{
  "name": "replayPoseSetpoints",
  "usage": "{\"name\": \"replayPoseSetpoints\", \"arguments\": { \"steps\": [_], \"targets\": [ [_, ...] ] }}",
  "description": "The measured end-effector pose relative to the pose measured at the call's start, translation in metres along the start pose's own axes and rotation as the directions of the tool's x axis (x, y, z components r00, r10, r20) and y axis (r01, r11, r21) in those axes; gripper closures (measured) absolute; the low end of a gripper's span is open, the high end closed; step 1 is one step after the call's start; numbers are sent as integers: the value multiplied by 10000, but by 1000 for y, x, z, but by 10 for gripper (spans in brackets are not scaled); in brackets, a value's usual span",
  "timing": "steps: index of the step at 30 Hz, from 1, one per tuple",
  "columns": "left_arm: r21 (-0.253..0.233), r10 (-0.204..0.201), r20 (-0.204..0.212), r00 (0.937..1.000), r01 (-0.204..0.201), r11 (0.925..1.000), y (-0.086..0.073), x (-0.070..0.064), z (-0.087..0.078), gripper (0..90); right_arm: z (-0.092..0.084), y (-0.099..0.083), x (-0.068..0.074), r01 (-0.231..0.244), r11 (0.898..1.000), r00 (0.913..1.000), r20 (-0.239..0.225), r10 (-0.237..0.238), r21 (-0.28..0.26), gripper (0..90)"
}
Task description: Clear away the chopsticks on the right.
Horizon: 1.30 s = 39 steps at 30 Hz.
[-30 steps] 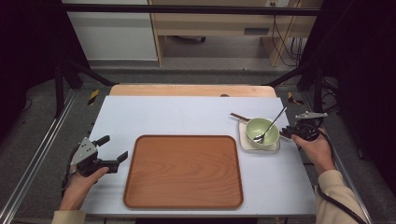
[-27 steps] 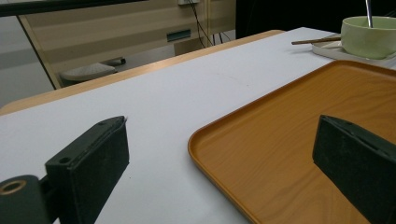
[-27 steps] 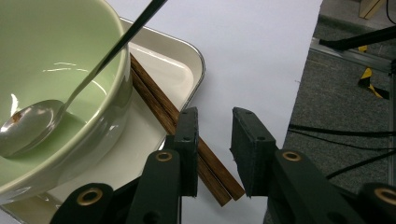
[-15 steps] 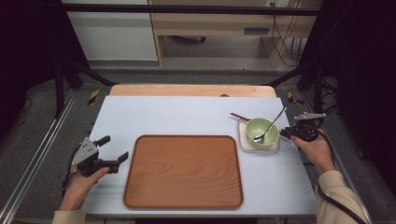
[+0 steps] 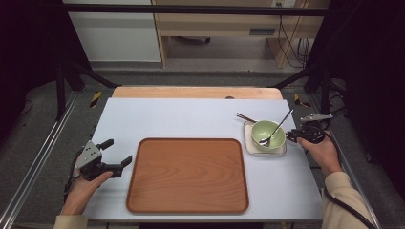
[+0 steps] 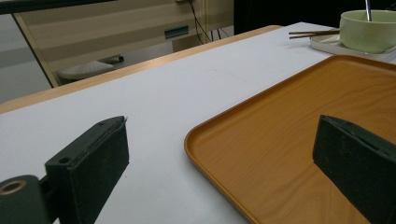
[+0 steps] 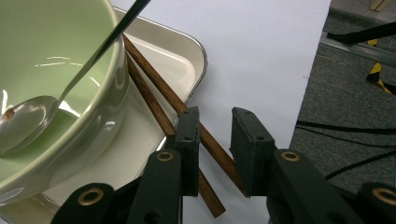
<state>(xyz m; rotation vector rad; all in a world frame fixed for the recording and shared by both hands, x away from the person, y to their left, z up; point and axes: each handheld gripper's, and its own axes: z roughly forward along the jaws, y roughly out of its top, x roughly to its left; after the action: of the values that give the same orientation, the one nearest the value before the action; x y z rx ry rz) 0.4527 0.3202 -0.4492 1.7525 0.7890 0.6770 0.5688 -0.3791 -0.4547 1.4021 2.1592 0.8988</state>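
A pale green bowl (image 5: pixel 267 131) (image 7: pixel 56 60) with a metal spoon (image 5: pixel 277 128) (image 7: pixel 28 119) in it stands on a small white tray (image 5: pixel 253 147) (image 7: pixel 187 51) at the table's right. Two brown chopsticks (image 5: pixel 246 117) (image 7: pixel 154 81) lie across that tray behind the bowl. My right gripper (image 5: pixel 289 135) (image 7: pixel 215 114) sits low at the chopsticks' near ends, its jaws narrowly apart with one stick running between them and gaps showing. At the left my left gripper (image 5: pixel 119 150) (image 6: pixel 224 126) rests wide open beside the large wooden tray (image 5: pixel 188 176) (image 6: pixel 289 130), holding nothing.
The white tabletop (image 5: pixel 191 114) has a bare wooden strip (image 5: pixel 196 92) along its far edge. Metal frame rails (image 5: pixel 43 152) run along the left, and cables (image 7: pixel 345 126) lie on the floor past the right edge. The bowl (image 6: pixel 366 30) and chopsticks (image 6: pixel 313 33) show far off in the left gripper view.
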Motion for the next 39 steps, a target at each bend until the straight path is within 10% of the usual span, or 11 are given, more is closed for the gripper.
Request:
{"name": "replayPoseSetpoints", "arguments": {
  "steps": [29,39],
  "targets": [
    [-53,-15,-37,10000,14,10000,1,2,-3,33,1,0,8,482,9985,9961,-750,-462,242,847],
    [-173,-28,-80,10000,27,9998,3,3,-6,33,-9,2,9,478,9988,9982,-367,-483,-133,848]
  ]
}}
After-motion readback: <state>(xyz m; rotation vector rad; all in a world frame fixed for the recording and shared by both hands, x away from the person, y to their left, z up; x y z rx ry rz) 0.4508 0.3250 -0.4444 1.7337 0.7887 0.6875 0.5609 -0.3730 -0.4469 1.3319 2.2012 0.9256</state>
